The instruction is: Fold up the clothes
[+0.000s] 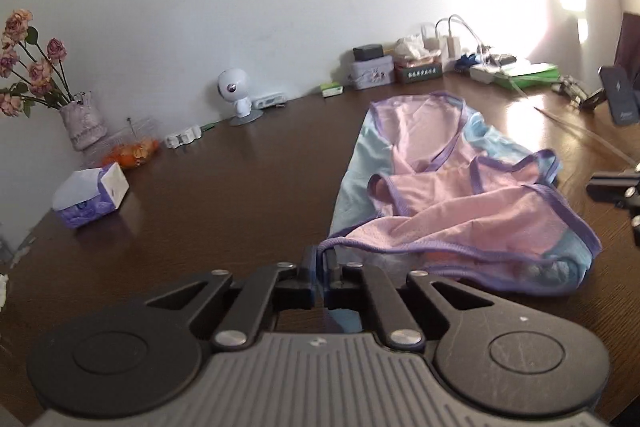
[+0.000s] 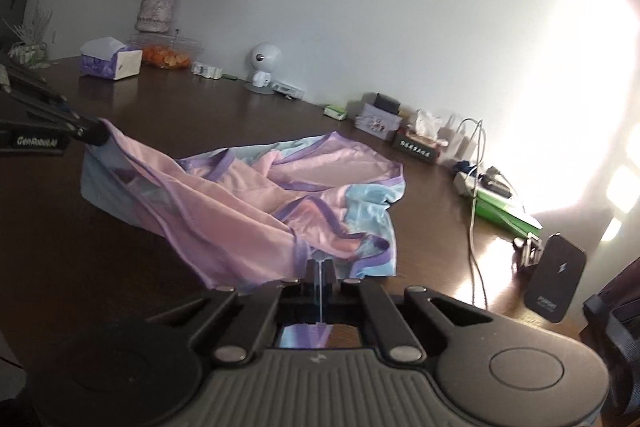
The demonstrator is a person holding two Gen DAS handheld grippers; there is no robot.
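Left wrist view, bottom centre: left gripper (image 1: 320, 269), jaws pinched tight on purple trim of the garment (image 1: 448, 195). Right gripper only a dark sliver at right edge of that frame (image 1: 616, 189); jaw state unreadable there.

Right wrist view, bottom centre: right gripper (image 2: 320, 273), jaws clamped on another hem of the garment (image 2: 248, 195), bit of purple/blue fabric visible behind the fingers. Same view, left edge: left gripper (image 2: 90, 135) holding a lifted corner of cloth above the counter (image 2: 200, 99), w/ fabric stretched taut between the two grips. Not evident from left view, where cloth looks mostly flat.

Garment: pink mesh-like body, purple binding on edges, light-blue panels underneath and at sides. Crumpled, partly doubled over itself, centre-right in left view, centre in right view. Far part lying on dark brown wood counter.

Only in left view w/ detail: tissue box (image 1: 92, 197) at left, vase of dried roses (image 1: 82, 125) upper left. Only in right view: dark power bank (image 2: 554, 277) leaning at lower right, green box (image 2: 506, 213) near cables. Both views: small white round-headed figurine (image 1: 236, 93) by the wall (image 2: 262, 65).
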